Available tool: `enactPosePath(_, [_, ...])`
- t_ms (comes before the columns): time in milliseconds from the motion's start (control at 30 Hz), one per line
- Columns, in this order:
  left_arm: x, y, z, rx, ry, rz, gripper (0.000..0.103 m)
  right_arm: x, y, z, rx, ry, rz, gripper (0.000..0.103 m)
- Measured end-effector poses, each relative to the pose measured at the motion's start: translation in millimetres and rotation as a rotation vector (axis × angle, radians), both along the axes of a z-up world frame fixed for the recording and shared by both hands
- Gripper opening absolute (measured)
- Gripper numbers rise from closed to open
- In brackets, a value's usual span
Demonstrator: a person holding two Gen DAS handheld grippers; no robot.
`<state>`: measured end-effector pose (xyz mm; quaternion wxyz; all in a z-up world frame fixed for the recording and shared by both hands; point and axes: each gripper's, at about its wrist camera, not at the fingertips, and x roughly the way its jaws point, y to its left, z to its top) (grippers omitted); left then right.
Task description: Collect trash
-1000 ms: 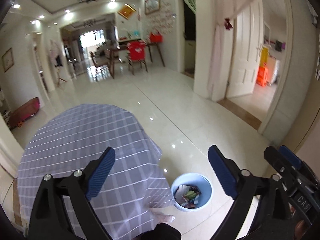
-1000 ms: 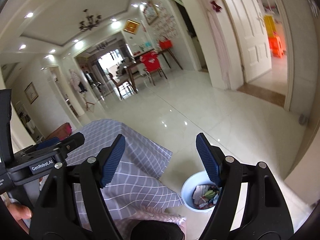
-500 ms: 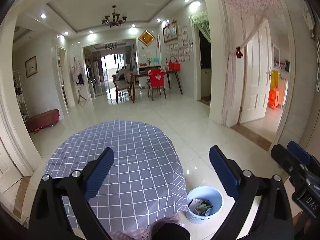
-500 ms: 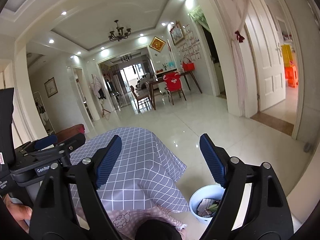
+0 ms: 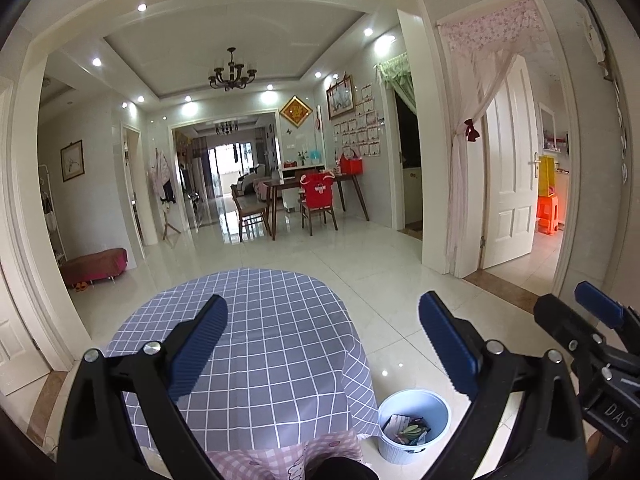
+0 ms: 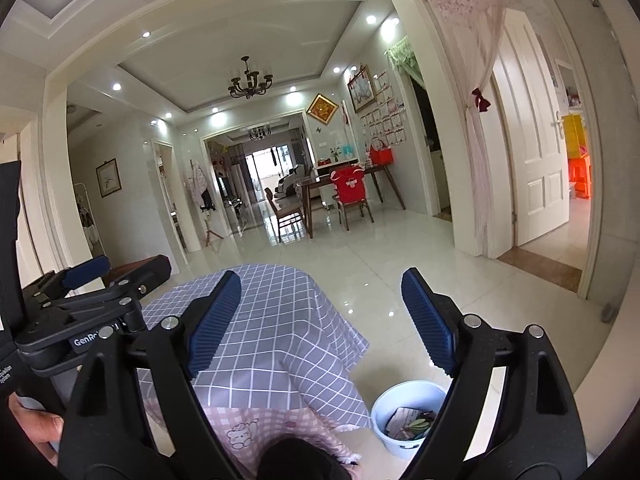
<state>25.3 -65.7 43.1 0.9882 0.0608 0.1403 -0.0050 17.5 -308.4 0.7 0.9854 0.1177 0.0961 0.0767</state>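
Risk entry: both tongs, left gripper (image 5: 322, 344) and right gripper (image 6: 320, 320), are spread and empty (nothing pinched), so no trash is seen on the checked tablecloth (image 5: 256, 344), and the bin (image 5: 416, 404) beside the table's right edge could be knocked over.

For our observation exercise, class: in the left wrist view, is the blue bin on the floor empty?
No: the blue bin beside the checked tablecloth holds paper scraps and wrappers, visible through its open top.
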Motion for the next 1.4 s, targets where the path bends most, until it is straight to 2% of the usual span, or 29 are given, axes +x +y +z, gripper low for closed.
enactPosePath(400, [-1.5, -0.7, -8.9, -0.008, -0.004, -0.033, 0.095, -14.3, 1.2, -11.1, 0.007, -0.006, -0.016, 0.082])
enactPosePath(1400, [1.4, -10.8, -17.7, 0.016, 0.012, -0.057, 0.095, -15.6, -1.2, -10.6, 0.008, -0.004, -0.019, 0.082])
